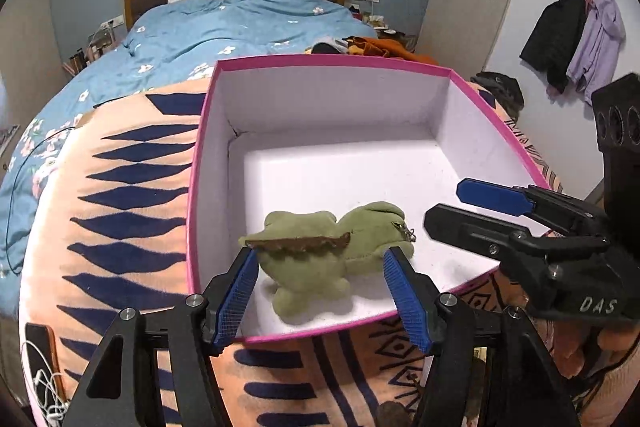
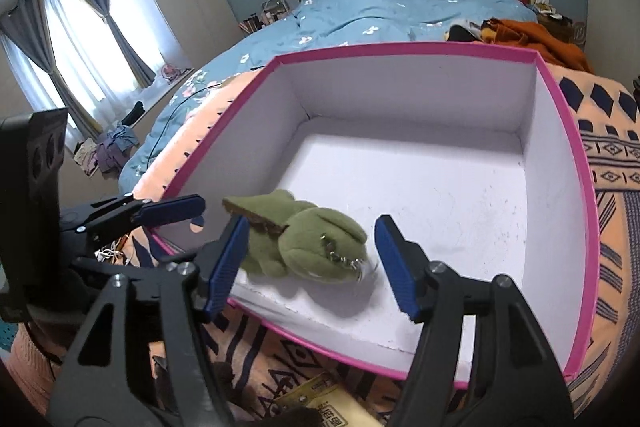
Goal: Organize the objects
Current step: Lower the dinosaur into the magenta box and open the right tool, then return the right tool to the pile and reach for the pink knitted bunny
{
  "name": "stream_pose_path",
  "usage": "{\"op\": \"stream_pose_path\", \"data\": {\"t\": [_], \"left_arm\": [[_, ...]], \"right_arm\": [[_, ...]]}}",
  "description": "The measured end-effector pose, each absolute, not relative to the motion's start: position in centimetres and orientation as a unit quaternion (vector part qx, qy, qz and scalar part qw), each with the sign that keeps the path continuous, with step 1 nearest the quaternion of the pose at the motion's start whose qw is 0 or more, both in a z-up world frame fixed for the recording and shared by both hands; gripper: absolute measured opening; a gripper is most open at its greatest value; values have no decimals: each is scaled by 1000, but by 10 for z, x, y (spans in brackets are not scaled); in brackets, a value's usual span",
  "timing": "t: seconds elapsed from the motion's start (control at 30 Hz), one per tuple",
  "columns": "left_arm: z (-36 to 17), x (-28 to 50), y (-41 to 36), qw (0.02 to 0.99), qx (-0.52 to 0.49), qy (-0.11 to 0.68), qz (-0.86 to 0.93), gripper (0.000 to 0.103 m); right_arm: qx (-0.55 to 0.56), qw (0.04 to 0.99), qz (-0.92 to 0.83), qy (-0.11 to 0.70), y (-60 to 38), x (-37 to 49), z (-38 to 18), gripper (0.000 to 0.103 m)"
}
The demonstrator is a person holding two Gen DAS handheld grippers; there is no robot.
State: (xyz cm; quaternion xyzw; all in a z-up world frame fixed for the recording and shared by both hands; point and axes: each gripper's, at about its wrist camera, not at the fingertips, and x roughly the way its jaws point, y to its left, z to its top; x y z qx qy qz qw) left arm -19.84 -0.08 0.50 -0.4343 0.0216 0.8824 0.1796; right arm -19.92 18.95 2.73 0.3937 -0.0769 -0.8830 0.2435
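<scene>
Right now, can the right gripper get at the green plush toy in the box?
Probably yes. The right gripper is open above the near edge of the pink box, and the green plush toy lies right between its fingers with nothing covering it. The left gripper stays off to the side.

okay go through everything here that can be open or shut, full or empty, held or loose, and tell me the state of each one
Pink box: lid off, open at the top, holding only the toy.
Green plush toy: lying on the box floor near the front wall, not gripped.
Left gripper: open, jaws either side of the toy.
Right gripper: open, holding nothing.
Curtains: tied back.
</scene>
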Motion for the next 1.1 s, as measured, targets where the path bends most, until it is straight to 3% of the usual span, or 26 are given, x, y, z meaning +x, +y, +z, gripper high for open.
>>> {"op": "stream_pose_path", "data": {"t": [0.3,0.4,0.57,0.63,1.1], "left_arm": [[16,-168,-13,174,-395,6,902,68],[24,-146,-19,167,-356,1,919,78],[38,-102,-33,165,-297,-23,940,88],[38,-91,-39,160,-288,-31,944,103],[-12,-39,-49,148,-327,-37,932,103]], "right_arm": [[348,256,-899,-67,209,-161,44,69],[327,269,-903,-69,217,-142,54,71],[299,284,-908,-67,227,-103,61,87],[302,289,-906,-67,231,-90,57,88],[394,292,-870,-53,214,-59,-14,88]]}}
